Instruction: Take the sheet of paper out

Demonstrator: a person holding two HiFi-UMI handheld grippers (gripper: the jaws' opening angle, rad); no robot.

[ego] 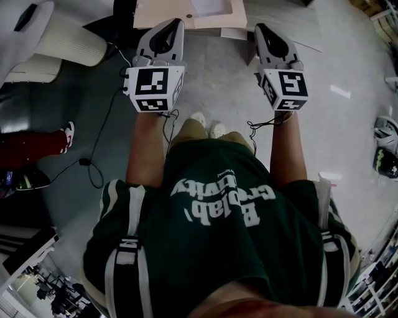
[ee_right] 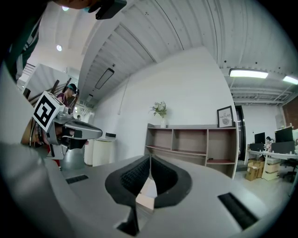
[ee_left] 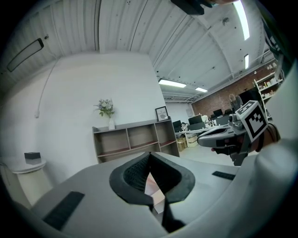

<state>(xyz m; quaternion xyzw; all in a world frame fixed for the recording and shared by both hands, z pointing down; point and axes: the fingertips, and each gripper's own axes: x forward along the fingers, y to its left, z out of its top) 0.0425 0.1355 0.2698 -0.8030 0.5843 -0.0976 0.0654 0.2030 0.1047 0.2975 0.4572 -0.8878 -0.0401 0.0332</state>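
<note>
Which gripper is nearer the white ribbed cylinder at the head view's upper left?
Left. The left gripper is just right of the white ribbed cylinder; the right gripper is farther right, past the left one.

floor: grey floor point(ego: 348, 74) bore a looped black cable point(ego: 83, 162), a white ribbed bin point(ego: 71, 40) and the person's pale shoes point(ego: 208, 126) | ahead: beige top point(ego: 233, 18) (table or box, unclear) held a white sheet point(ego: 211, 6) | wall: shelf unit point(ee_right: 191, 144) carried a vase point(ee_right: 163, 122) and a framed print point(ee_right: 225, 116)

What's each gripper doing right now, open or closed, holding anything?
Left gripper: closed, jaws together, holding nothing.
Right gripper: closed, jaws together, holding nothing.
</note>
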